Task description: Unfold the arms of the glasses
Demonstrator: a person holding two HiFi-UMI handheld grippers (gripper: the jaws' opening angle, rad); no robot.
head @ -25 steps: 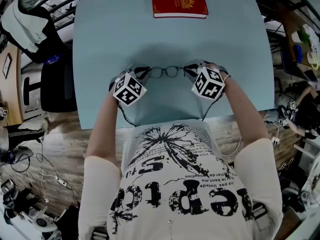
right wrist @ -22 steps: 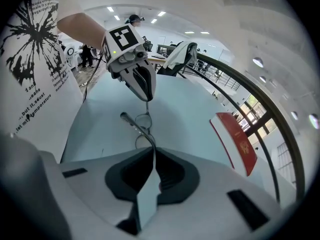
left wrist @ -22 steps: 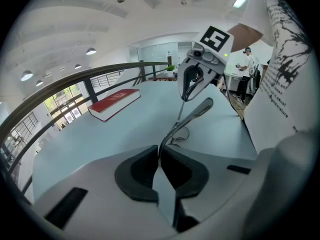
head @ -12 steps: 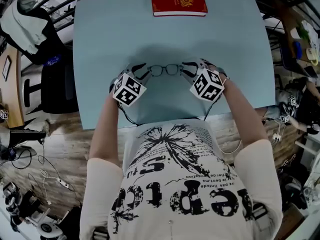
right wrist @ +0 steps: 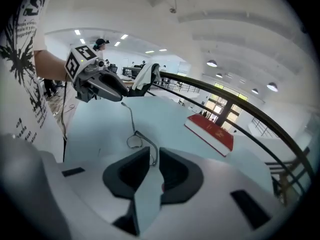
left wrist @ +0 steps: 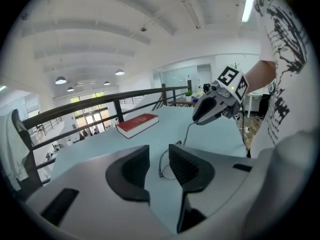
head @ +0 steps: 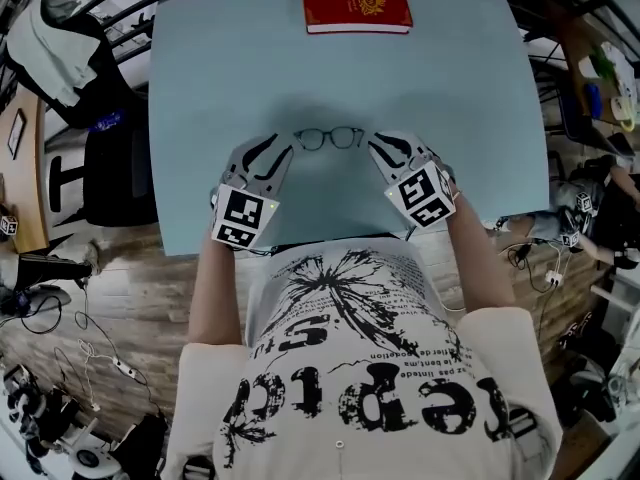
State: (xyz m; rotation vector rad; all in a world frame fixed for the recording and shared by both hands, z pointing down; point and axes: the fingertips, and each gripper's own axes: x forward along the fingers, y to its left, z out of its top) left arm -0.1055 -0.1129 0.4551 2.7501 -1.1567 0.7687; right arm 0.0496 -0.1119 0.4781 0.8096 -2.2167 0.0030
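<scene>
The thin dark-rimmed glasses (head: 330, 139) lie on the light blue table (head: 200, 88), between my two grippers. My left gripper (head: 272, 153) hangs just off their left end. Its jaws are opening, with nothing between the pads. In the left gripper view the glasses (left wrist: 163, 168) show beyond the gap of the left gripper (left wrist: 159, 153). My right gripper (head: 385, 151) sits off the right end, open and empty. In the right gripper view a lens and a thin arm of the glasses (right wrist: 135, 141) lie just past the right gripper (right wrist: 154, 156).
A red book (head: 357, 6) lies at the table's far edge, well beyond the glasses. The near table edge runs just under my forearms. Dark railings, chairs and cluttered floor surround the table.
Both grippers let go of the ends of the glasses, opened, rose and drew back toward me. The glasses stay on the table.
</scene>
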